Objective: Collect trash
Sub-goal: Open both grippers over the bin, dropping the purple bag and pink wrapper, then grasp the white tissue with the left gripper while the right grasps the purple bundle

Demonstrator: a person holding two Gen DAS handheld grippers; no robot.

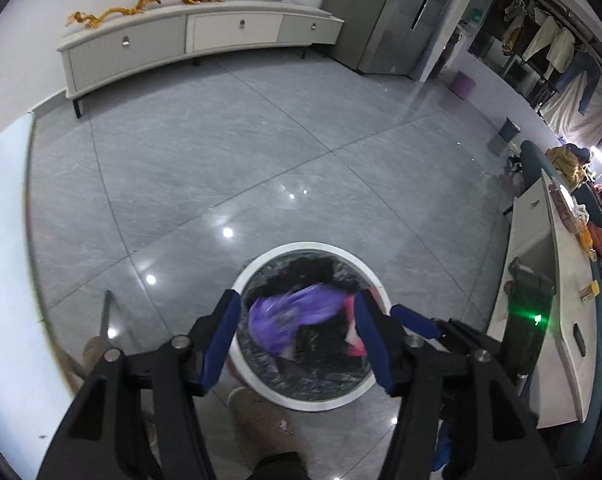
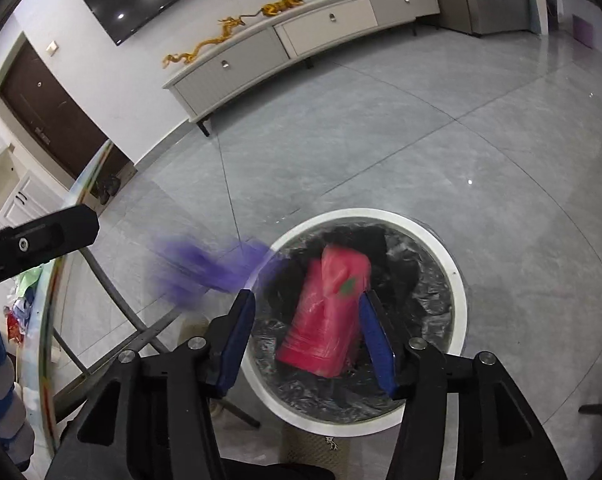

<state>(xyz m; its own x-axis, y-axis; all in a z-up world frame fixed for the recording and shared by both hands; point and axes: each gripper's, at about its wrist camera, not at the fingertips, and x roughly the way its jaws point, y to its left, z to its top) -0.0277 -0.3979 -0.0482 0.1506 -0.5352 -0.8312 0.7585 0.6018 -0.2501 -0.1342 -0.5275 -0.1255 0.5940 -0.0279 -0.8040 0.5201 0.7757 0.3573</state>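
Grey tiled floor (image 1: 261, 140) ahead of both tools, long TV cabinet (image 1: 189, 40) against the far wall. Glass-edged worktop (image 2: 51, 300) sits off to the left of the right tool.

Round white bin (image 1: 375, 284) with a black liner stands on the floor directly below and just ahead of both tools.

Red bag (image 2: 325, 320): below the right tool (image 2: 307, 336), between its blue fingers (image 2: 233, 340) in the view but apart from both pads, so the jaws are spread and hold nothing. It looks to be dropping into the bin, or already resting on the liner; can't tell which. A green mark shows on it.

Purple bag (image 1: 289, 320): under the left tool (image 1: 297, 340), over the bin mouth, smeared by motion blur. Left jaws are likewise parted, nothing pinched. In the right wrist view the same bag is a purple streak left of the bin rim, beyond the tip of the left finger.

Handling, my read: both are thin plastic film, very light, soft and crinkly. They will drift rather than fall straight and can slip between smooth pads. If either misses, pinch a bunched fold or the gathered neck, not a flat face. Nothing fragile. The purple one looks more likely to catch on the rim.
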